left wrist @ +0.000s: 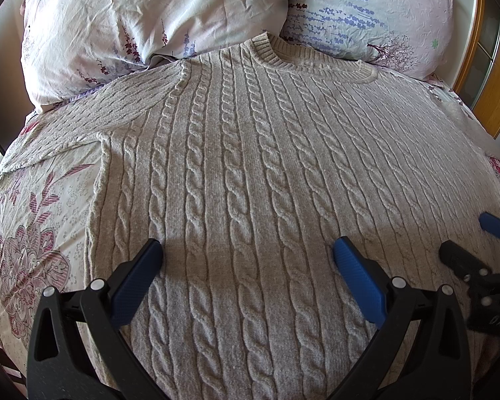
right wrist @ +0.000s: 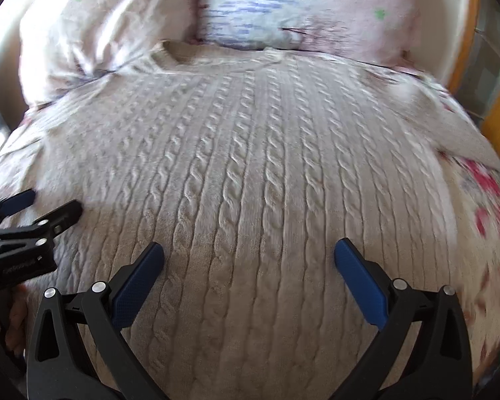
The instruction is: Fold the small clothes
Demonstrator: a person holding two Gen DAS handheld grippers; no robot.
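Note:
A beige cable-knit sweater (left wrist: 250,166) lies flat on the bed, its collar toward the pillows and one sleeve spread out to the left. It also fills the right wrist view (right wrist: 243,173), which is blurred. My left gripper (left wrist: 248,250) is open and empty, above the sweater's lower body. My right gripper (right wrist: 249,250) is open and empty, also above the lower body. The right gripper shows at the right edge of the left wrist view (left wrist: 473,240), and the left gripper shows at the left edge of the right wrist view (right wrist: 46,205). They are side by side.
Two floral pillows (left wrist: 143,23) (left wrist: 366,10) lie behind the collar. The floral bedsheet (left wrist: 36,226) shows left of the sweater and on the right (right wrist: 483,200). A wooden frame (left wrist: 490,93) stands at the far right.

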